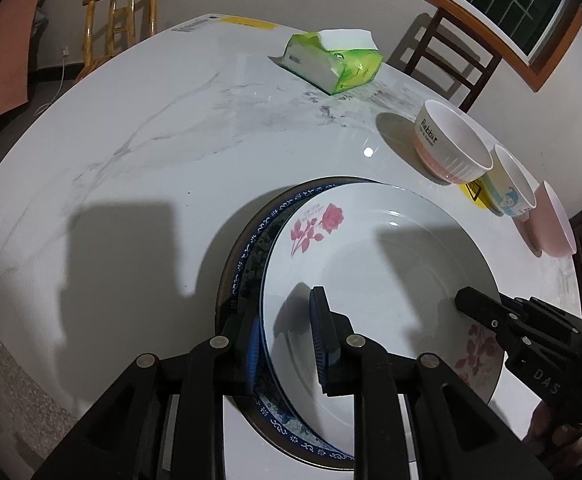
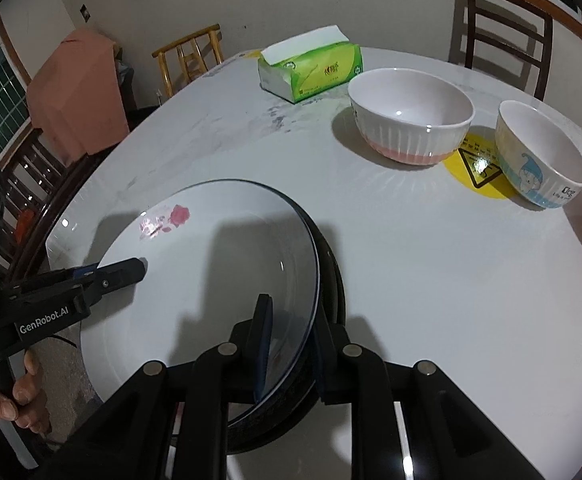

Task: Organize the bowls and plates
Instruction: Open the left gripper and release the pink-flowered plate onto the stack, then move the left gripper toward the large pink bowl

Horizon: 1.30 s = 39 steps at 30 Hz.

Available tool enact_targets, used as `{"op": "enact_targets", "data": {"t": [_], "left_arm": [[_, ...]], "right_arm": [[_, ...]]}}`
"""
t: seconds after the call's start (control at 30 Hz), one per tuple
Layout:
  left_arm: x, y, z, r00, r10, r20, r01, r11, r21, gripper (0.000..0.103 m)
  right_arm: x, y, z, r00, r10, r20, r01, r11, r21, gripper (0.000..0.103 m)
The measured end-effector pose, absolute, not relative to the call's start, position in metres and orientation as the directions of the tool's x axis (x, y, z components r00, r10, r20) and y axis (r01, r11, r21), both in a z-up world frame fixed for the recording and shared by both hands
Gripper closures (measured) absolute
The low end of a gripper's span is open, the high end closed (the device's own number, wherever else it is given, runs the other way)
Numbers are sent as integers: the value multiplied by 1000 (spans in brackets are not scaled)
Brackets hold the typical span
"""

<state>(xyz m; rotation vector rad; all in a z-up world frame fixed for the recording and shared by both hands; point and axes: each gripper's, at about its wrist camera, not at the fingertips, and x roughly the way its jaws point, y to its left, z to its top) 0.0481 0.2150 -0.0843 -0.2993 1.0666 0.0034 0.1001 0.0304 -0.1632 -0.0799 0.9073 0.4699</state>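
Gripping opposite rims of the rose plate (image 1: 371,248), left tongs (image 1: 287,344), right tongs (image 2: 291,348), 3 bowls near.

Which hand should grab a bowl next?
Probably the right hand-held gripper. Both grip the rose plate, but the bowls stand on the right one's side, with bare table between. The left hand-held gripper would have to cross the plate and the right one.
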Motion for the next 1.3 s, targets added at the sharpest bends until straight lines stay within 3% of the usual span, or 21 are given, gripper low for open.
{"op": "enact_targets", "data": {"t": [0.13, 0.37, 0.6, 0.83, 1.07, 1.3], "left_arm": [[48, 213, -84, 482, -125, -867, -149, 963, -222, 82], [47, 195, -77, 488, 23, -872, -141, 989, -53, 77], [39, 179, -65, 550, 229, -803, -155, 973, 172, 67], [32, 167, -53, 601, 348, -719, -173, 935, 308, 55], [30, 152, -41, 631, 361, -686, -152, 925, 348, 42], [34, 135, -37, 625, 257, -737, -94, 962, 256, 36]], "right_arm": [[103, 32, -162, 483, 342, -806, -420, 898, 129, 83], [99, 49, -160, 486, 241, -840, -429, 903, 11, 79], [90, 55, -156, 529, 187, -828, -422, 904, -66, 76], [78, 51, -142, 591, 211, -779, -420, 904, -74, 73], [71, 35, -136, 606, 250, -755, -409, 912, -26, 71], [64, 4, -135, 621, 264, -738, -371, 928, 21, 71]]}}
